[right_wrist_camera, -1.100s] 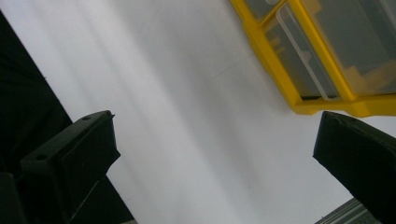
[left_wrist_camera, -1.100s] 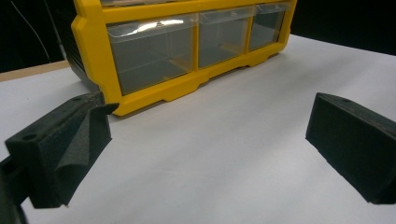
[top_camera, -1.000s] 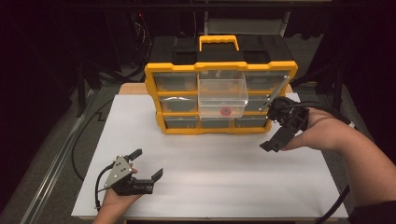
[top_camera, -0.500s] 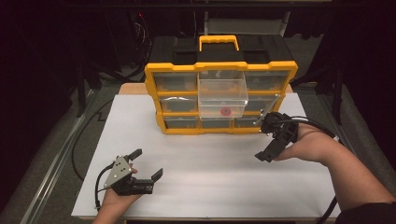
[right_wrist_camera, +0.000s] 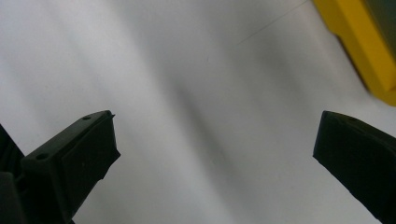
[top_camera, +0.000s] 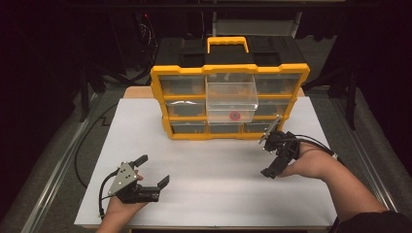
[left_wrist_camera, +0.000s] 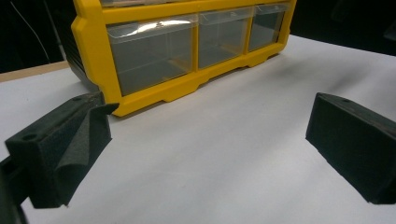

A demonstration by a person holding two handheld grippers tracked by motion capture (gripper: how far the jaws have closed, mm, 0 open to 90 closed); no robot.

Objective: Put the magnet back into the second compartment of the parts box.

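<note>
The yellow and black plastic drawer cabinet (top_camera: 194,104) stands at the far middle of the white table (top_camera: 218,184), long axis running left to right, drawer fronts facing the near edge. One clear plastic drawer (top_camera: 231,99) in the middle column juts toward the near side; a small red round item (top_camera: 235,116), possibly a ring, lies inside. The right tongs (top_camera: 274,153) sit just beside the cabinet's near right corner, jaws wide apart, empty. The left tongs (top_camera: 153,171) rest at the near left, well apart from the cabinet, jaws likewise spread, holding nothing.
</note>
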